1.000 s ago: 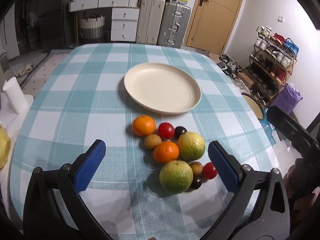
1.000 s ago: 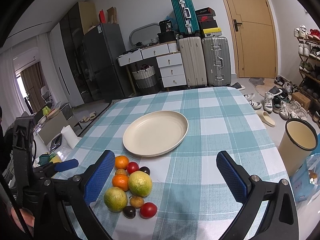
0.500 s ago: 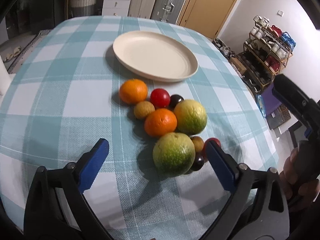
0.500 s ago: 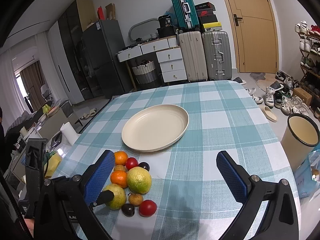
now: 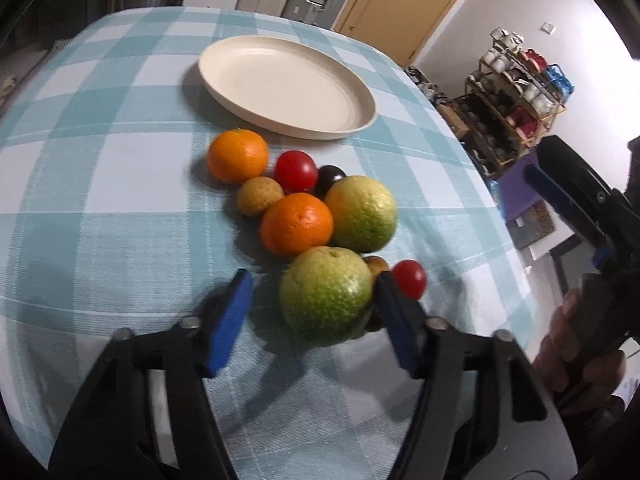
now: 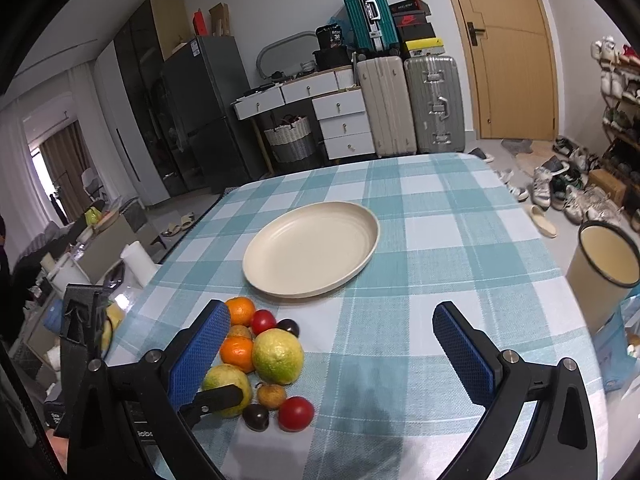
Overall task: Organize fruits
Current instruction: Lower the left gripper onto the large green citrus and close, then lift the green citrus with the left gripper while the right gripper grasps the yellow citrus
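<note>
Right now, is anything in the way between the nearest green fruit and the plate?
Yes. An orange and a second green fruit sit directly between the nearest green fruit and the plate.

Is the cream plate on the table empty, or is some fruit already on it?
Empty. The cream plate shows only its bare surface in both views; all the fruit lies on the tablecloth beside it.
</note>
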Demonstrator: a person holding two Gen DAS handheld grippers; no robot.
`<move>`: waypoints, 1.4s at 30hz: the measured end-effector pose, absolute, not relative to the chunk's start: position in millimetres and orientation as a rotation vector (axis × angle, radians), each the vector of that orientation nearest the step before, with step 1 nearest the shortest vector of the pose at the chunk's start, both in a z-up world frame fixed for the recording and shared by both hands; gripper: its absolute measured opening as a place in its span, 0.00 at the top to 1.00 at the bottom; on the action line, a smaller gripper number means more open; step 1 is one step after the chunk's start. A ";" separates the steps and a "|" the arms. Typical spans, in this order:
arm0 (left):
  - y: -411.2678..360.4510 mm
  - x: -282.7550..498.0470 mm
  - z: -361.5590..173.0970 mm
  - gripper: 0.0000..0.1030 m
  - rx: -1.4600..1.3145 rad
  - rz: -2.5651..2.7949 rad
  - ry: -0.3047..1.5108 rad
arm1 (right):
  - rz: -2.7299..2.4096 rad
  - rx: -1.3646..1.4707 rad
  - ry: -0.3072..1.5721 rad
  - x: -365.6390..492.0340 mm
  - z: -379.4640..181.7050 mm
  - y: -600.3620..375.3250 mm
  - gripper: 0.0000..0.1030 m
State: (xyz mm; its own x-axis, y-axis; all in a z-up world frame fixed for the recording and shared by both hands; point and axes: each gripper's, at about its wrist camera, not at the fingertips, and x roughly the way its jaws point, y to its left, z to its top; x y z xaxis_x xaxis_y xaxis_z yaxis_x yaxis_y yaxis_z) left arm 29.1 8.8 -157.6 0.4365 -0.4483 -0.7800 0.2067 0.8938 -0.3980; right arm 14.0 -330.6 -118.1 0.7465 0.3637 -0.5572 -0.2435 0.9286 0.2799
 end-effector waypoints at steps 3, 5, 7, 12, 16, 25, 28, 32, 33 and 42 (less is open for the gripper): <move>7.3 30.2 -159.6 0.55 -0.261 -0.429 1.050 | 0.359 0.218 0.668 16.5 -121.4 -331.6 0.00; 9.6 30.9 -160.4 0.56 -0.279 -0.439 1.052 | 0.381 0.231 0.682 18.2 -124.1 -331.7 0.00; 12.0 33.0 -160.5 0.56 -0.298 -0.446 1.055 | 0.391 0.237 0.690 18.6 -125.7 -330.7 0.00; 15.6 32.5 -161.5 0.56 -0.316 -0.455 1.055 | 0.402 0.243 0.711 22.5 -128.7 -328.9 0.00; 18.2 31.0 -158.5 0.56 -0.328 -0.466 1.045 | 0.413 0.250 0.733 26.8 -131.9 -328.3 0.00; 28.9 27.8 -152.4 0.56 -0.352 -0.470 1.026 | 0.460 0.263 0.782 38.8 -142.2 -319.7 0.00; 33.2 26.2 -149.0 0.56 -0.361 -0.471 1.019 | 0.477 0.258 0.800 43.6 -147.2 -314.3 0.00; 40.1 24.4 -145.8 0.56 -0.368 -0.469 1.008 | 0.506 0.267 0.835 50.2 -156.9 -308.5 0.00; 42.6 24.3 -143.8 0.56 -0.370 -0.467 1.003 | 0.507 0.266 0.842 51.4 -159.1 -306.9 0.00; 58.9 28.0 -141.0 0.56 -0.389 -0.445 0.994 | 0.533 0.205 0.905 59.9 -180.4 -288.0 0.00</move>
